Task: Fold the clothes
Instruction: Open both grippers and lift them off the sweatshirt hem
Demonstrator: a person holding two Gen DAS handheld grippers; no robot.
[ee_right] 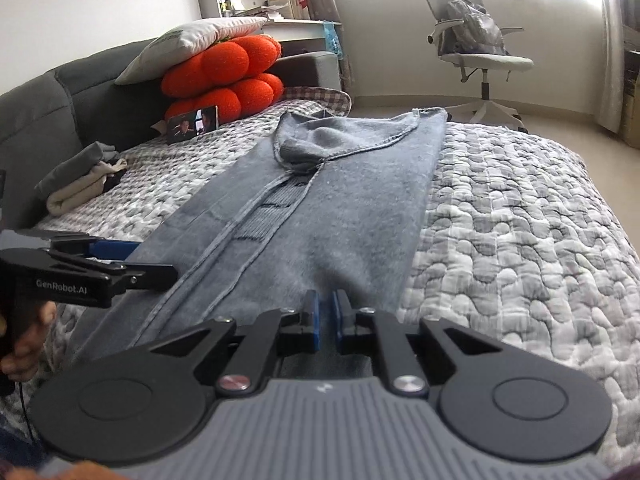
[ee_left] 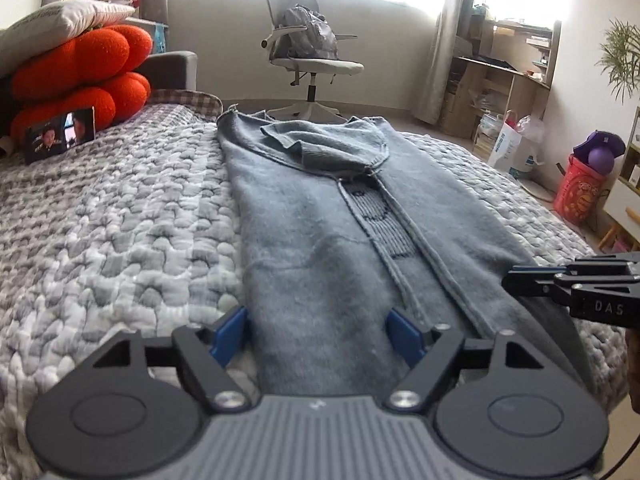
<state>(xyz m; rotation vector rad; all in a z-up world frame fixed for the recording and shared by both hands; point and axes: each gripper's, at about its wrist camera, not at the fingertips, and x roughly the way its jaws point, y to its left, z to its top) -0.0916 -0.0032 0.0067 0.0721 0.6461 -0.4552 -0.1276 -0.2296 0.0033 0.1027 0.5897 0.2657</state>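
Daylight from the far windows falls across the bed (ee_left: 120,220), and I start from what I hold. My left tongs (ee_left: 316,330) stand spread wide over the near hem of the grey sweater (ee_left: 320,248), one blue pad just off its left edge, the other over the cloth, gripping nothing. My right tongs (ee_right: 327,314) are nearly closed on a small ridge of the sweater's near hem, so I judge they have the cloth pinched, though the gap between the pads is not fully shut.

The sweater lies lengthwise down the middle of the quilted grey bedspread, both sides turned in so their edges meet along a ribbed centre strip, with the hood or collar bunched at the far end. I take the step in hand to be the lengthwise fold: the near hem is to be carried toward the far end. That calls for my left tongs to close on the hem too, level with the right, so the edge lifts evenly.

Further out, left of the sweater, sit orange cushions (ee_right: 224,76), a pillow (ee_right: 188,40) atop them, and a small pile of folded clothes (ee_right: 80,178). Beyond the bed stands an office chair (ee_left: 308,40) with a bag on it.
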